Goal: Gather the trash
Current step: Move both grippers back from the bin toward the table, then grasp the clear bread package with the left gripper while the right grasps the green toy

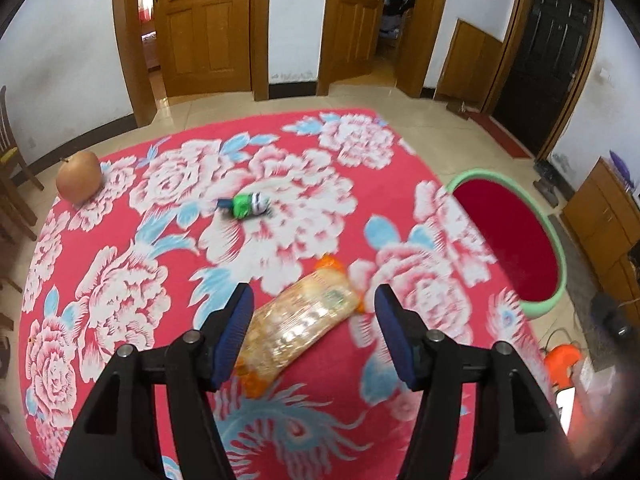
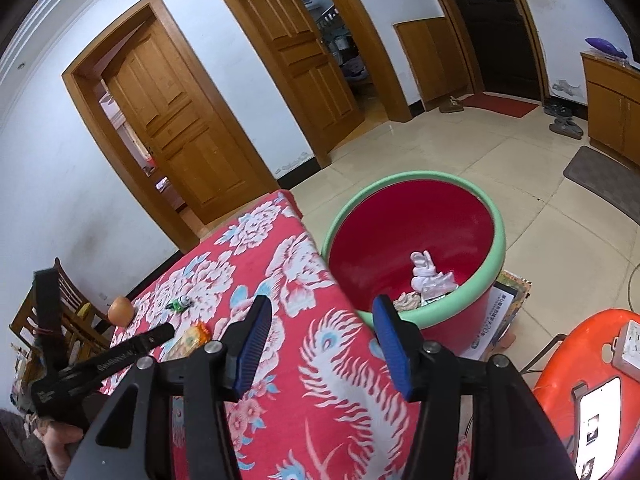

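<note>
An orange and clear snack wrapper (image 1: 298, 322) lies on the red floral tablecloth (image 1: 160, 240). My left gripper (image 1: 312, 304) is open just above it, with the wrapper between its blue fingers. A small green wrapper (image 1: 246, 205) lies further back on the table. The red bin with a green rim (image 1: 516, 240) stands at the table's right edge. In the right wrist view my right gripper (image 2: 320, 316) is open and empty, over the table edge beside the bin (image 2: 414, 240), which holds white crumpled trash (image 2: 426, 276). The orange wrapper (image 2: 192, 338) and the green wrapper (image 2: 180, 303) also show there.
A brown round fruit (image 1: 78, 178) sits at the table's far left corner. A wooden chair (image 1: 10, 168) stands to the left. An orange stool (image 2: 592, 380) with a device on it stands right of the bin. Wooden doors line the far wall.
</note>
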The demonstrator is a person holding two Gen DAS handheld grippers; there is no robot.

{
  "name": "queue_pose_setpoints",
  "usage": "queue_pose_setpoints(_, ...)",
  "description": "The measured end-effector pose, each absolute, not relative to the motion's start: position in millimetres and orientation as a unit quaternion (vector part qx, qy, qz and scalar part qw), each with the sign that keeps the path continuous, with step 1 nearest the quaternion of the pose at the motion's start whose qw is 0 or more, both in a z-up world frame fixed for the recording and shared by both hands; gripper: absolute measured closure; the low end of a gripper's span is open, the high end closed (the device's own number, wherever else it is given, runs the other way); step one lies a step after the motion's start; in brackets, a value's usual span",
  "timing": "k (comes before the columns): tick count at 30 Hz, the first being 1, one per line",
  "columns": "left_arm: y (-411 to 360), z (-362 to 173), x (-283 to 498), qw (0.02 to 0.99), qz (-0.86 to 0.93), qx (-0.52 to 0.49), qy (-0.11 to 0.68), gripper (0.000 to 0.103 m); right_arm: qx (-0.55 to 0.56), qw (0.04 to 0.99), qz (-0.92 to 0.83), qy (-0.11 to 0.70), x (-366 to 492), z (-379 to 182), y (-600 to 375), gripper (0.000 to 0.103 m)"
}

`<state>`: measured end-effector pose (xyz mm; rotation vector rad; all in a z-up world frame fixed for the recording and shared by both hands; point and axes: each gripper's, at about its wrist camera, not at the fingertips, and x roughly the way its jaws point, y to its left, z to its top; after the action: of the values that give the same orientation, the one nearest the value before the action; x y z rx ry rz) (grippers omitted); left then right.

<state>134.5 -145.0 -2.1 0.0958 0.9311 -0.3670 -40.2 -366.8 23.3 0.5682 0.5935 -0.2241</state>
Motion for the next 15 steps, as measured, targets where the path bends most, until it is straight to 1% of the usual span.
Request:
queue_pose_setpoints(5,-143,-22,143,0.868,-0.165,0.078,0.461,0.040,0.272,0.910,-0.104,0.295,-38,23,-360,0.047)
queue_pose_setpoints(6,-141,-26,144,0.866,-0.171,0.080,0.463,0.038,0.271,0.910,-0.104,0.296,-38,23,-359,0.047)
queue_pose_setpoints(9,-139,-28,143,0.864,-0.182,0.076,0.463,0.037,0.269,0.909,-0.102,0.300,-36,22,-356,0.047)
queue_pose_setpoints(15,-144,-35,137,0.855,-0.195,0.100,0.469,0.037,0.266,0.909,-0.094,0.308,-31,20,-348,0.047)
